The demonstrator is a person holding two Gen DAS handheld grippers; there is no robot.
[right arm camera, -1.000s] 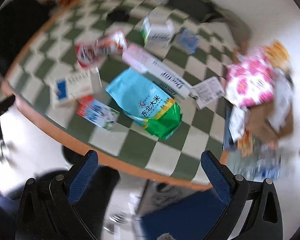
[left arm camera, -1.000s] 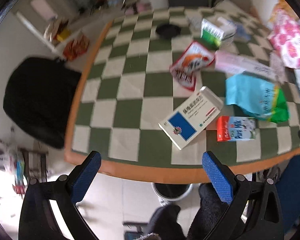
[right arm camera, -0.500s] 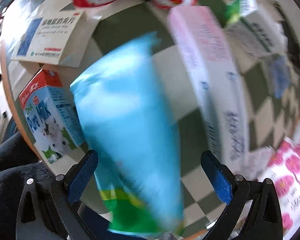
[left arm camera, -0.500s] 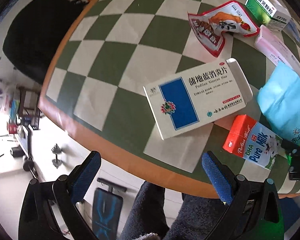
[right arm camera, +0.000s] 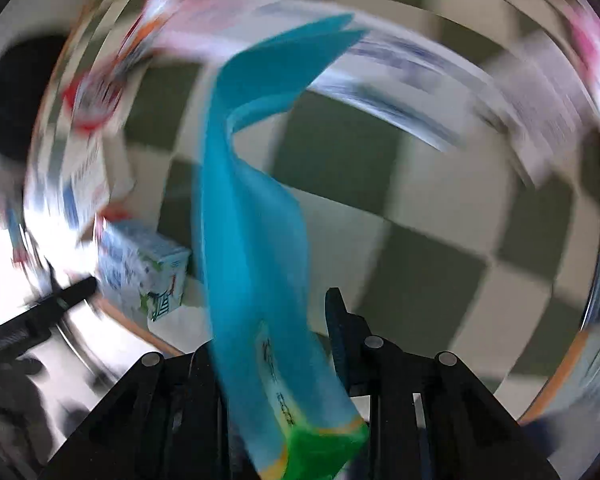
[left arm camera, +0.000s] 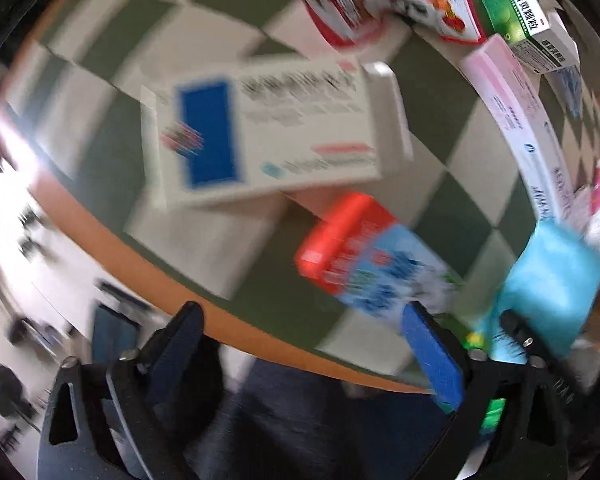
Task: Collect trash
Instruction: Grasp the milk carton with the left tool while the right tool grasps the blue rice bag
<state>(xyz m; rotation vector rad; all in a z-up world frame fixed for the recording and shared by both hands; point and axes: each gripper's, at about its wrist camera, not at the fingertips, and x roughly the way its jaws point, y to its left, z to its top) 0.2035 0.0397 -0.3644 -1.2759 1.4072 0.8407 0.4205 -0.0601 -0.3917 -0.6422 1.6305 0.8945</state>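
My right gripper [right arm camera: 272,320] is shut on a light blue rice bag [right arm camera: 248,216] with a green bottom and holds it edge-on above the checkered table [right arm camera: 420,272]. The bag also shows at the right of the left wrist view [left arm camera: 552,280]. My left gripper [left arm camera: 300,332] is open and empty at the table's front edge, just short of a red and blue milk carton [left arm camera: 364,256]. A white and blue medicine box [left arm camera: 268,136] lies behind the carton. Both views are blurred.
A red snack wrapper [left arm camera: 388,4], a green box [left arm camera: 524,24] and a long pink box [left arm camera: 516,120] lie farther back. The orange table edge [left arm camera: 148,272] runs below the boxes. The milk carton [right arm camera: 144,268] sits left of the held bag.
My right gripper has closed on the blue bag and lifted it off the table. My left gripper has moved right, nearer the milk carton, still open.
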